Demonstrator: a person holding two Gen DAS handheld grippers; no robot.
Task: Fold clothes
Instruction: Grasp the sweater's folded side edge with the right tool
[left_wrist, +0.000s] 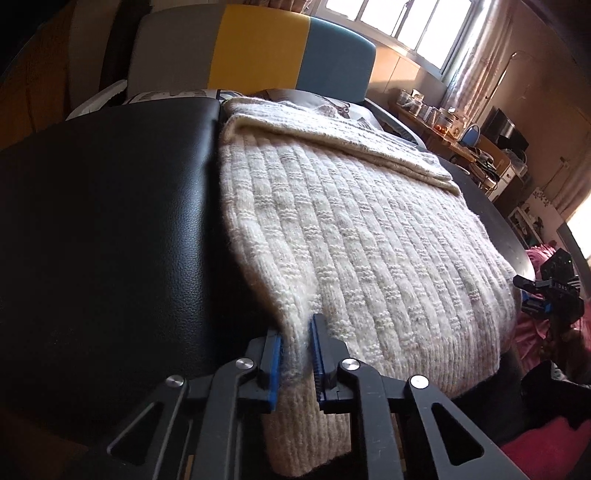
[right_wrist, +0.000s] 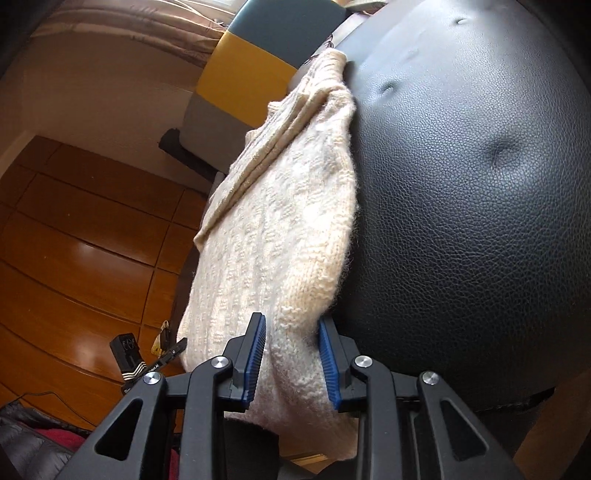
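A cream ribbed knit sweater (left_wrist: 351, 229) lies spread on a black leather seat (left_wrist: 110, 221), its upper part folded over at the far end. My left gripper (left_wrist: 297, 332) is shut on the sweater's near left hem corner, which hangs over the seat edge. In the right wrist view the sweater (right_wrist: 280, 206) runs along the seat's (right_wrist: 461, 221) left side. There my right gripper (right_wrist: 291, 325) is shut on a thick bunch of its near edge. The right gripper (left_wrist: 550, 291) also shows at the sweater's right side in the left wrist view.
A grey, yellow and blue padded backrest (left_wrist: 258, 44) stands beyond the seat. A cluttered wooden desk (left_wrist: 461, 133) lines the right wall under a window (left_wrist: 406, 18). Pink fabric (left_wrist: 543, 254) lies at the right. Wooden floor (right_wrist: 74, 240) lies left of the seat.
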